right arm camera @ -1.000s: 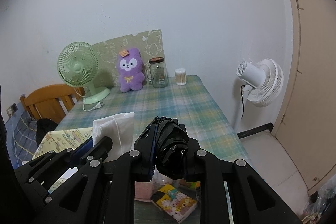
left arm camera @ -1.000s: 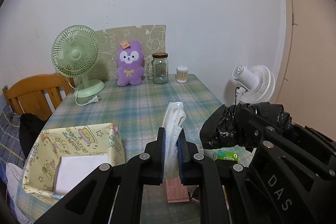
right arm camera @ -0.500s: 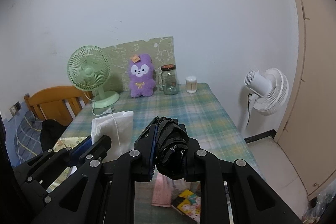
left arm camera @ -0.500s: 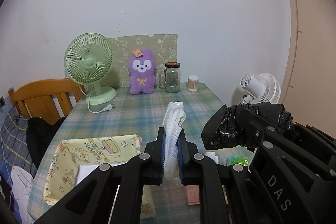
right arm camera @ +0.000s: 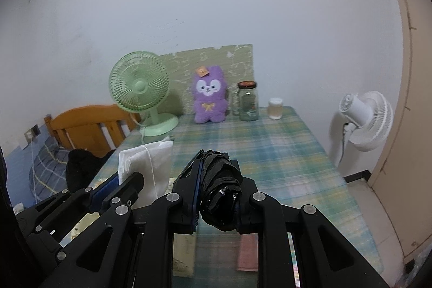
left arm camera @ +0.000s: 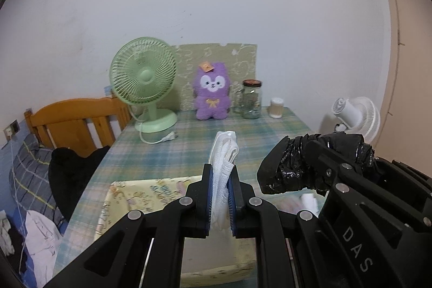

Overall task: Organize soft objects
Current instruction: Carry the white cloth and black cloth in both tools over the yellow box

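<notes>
My left gripper [left arm camera: 220, 180] is shut on a folded white cloth [left arm camera: 223, 155] that sticks up between its fingers; the cloth also shows in the right wrist view [right arm camera: 151, 166]. My right gripper [right arm camera: 218, 185] is shut on a crumpled black plastic bag [right arm camera: 221, 193], also seen in the left wrist view [left arm camera: 310, 161]. Both are held above the near end of the plaid-covered table [right arm camera: 270, 147]. A yellow patterned fabric box [left arm camera: 140, 196] sits under the left gripper. A purple plush toy [left arm camera: 212, 93] stands at the table's far edge.
A green desk fan [left arm camera: 144, 82], a glass jar [left arm camera: 251, 99] and a small cotton-swab container [left arm camera: 276, 107] stand at the back by the wall. A white floor fan [right arm camera: 363, 118] is to the right. A wooden chair [left arm camera: 73, 123] and bedding are left. A pink card [right arm camera: 247, 253] lies below.
Both grippers have risen and pulled back with their loads; the table and the fabric box look lower and farther off. Their grips are unchanged.
</notes>
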